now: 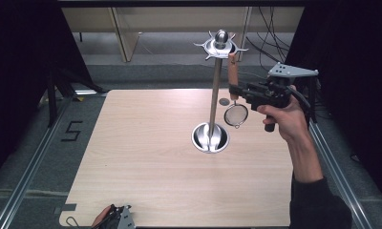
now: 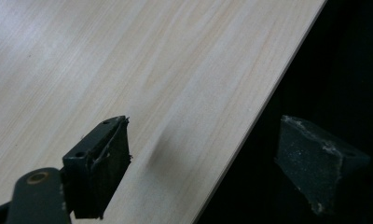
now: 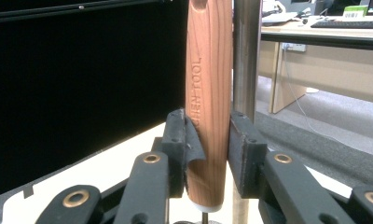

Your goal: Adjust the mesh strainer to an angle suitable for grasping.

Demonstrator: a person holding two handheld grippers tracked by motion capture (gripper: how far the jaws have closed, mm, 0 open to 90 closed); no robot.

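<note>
Between the two black jaws of the right gripper (image 3: 211, 154) sits the wooden handle (image 3: 208, 102) of a small strainer (image 1: 236, 102), and the pads are clamped tight on it from both sides, down near the handle's lower end. The long axis of the strainer runs straight up and down: the handle points up toward the pronged top (image 1: 220, 44) of the metal stand (image 1: 216, 90), and the round mesh bowl (image 1: 236, 115) hangs below the jaws, facing more or less sideways. In the right gripper view the stand's pole (image 3: 246, 51) is just behind the handle and parallel to it, really close, can't tell if they touch. From above, the gripper comes in level from the right of the stand, with the person's right hand (image 1: 284, 117) wrapped around its grip, and the stand's round base (image 1: 210, 137) sits lower down and to the left of the jaws on the table (image 1: 146, 157). The left gripper (image 2: 208, 168) is at the near edge of the table, well apart from all that, with its jaws spread wide and nothing between them, one pad (image 2: 103, 163) over the wood and the other (image 2: 315, 163) past the edge.
</note>
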